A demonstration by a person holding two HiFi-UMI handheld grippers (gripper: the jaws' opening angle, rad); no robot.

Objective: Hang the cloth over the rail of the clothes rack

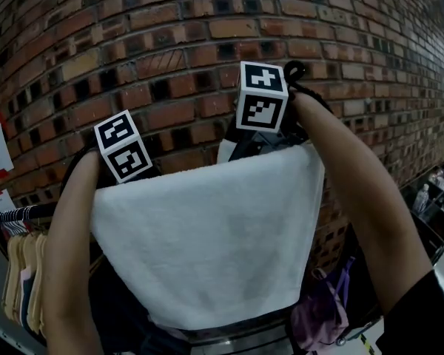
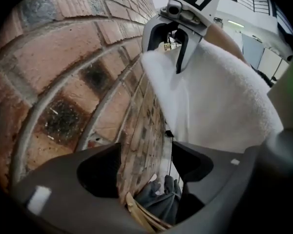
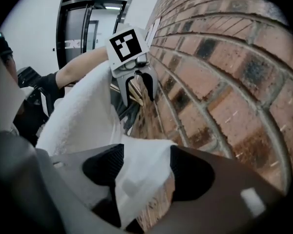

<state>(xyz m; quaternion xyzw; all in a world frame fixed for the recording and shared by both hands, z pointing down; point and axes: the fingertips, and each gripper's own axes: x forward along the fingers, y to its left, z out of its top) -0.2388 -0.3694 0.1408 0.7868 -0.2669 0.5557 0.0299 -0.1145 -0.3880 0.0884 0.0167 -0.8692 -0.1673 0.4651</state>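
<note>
Brick wall (image 1: 170, 43) close behind draped cloth (image 1: 207, 235); only narrow slot between, left gripper (image 2: 146, 172) and right gripper (image 3: 142, 172) both in it. Hung garments (image 1: 22, 272) crowd lower left, purple bag (image 1: 322, 320) lower right. Near side of cloth open.

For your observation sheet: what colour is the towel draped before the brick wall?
The towel is plain white; the head view shows it best.

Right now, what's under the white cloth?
Dark garments and a shiny bar show below the cloth hem. Whatever carries the cloth is covered by it.
</note>
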